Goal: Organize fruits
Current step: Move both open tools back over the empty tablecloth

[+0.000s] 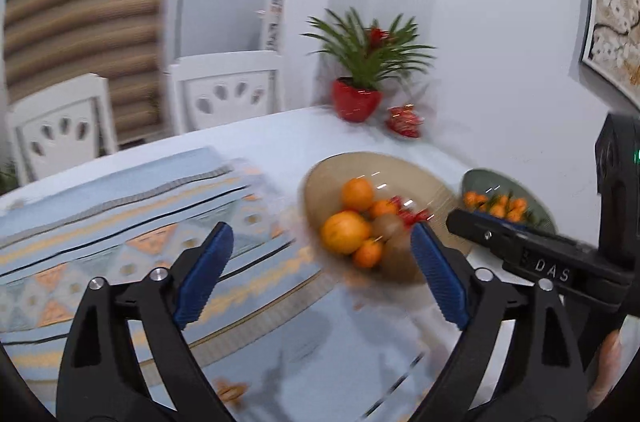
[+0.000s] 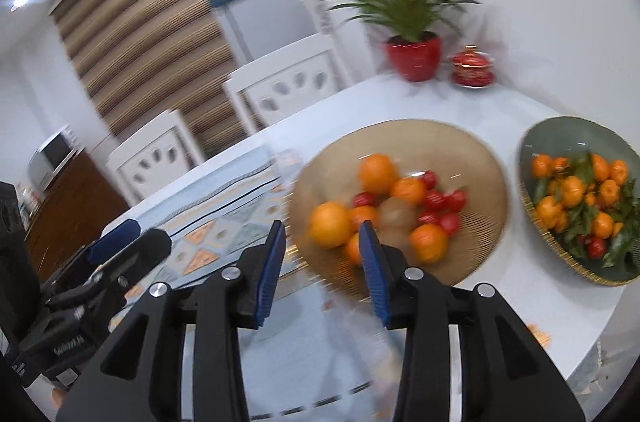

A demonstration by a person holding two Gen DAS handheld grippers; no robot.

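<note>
A tan bowl (image 2: 460, 150) on the white table holds oranges (image 2: 330, 224), small red fruits (image 2: 434, 200) and a brown kiwi (image 2: 396, 216). To its right a green bowl (image 2: 560, 138) holds small mandarins (image 2: 572, 192) with leaves. My right gripper (image 2: 322, 236) is open and empty, hovering at the tan bowl's near left rim. My left gripper (image 1: 322, 242) is wide open and empty, just left of the tan bowl (image 1: 404, 170), with oranges (image 1: 345, 232) beyond its right finger. The green bowl (image 1: 480, 180) shows behind the right gripper's body (image 1: 532, 254). Both views are motion-blurred.
A patterned blue and orange placemat (image 1: 120, 234) lies left of the bowls. A plant in a red pot (image 2: 416, 56) and a red lidded cup (image 2: 472, 68) stand at the table's far corner. White chairs (image 2: 288, 82) line the far edge. The left gripper's body (image 2: 80, 286) is at lower left.
</note>
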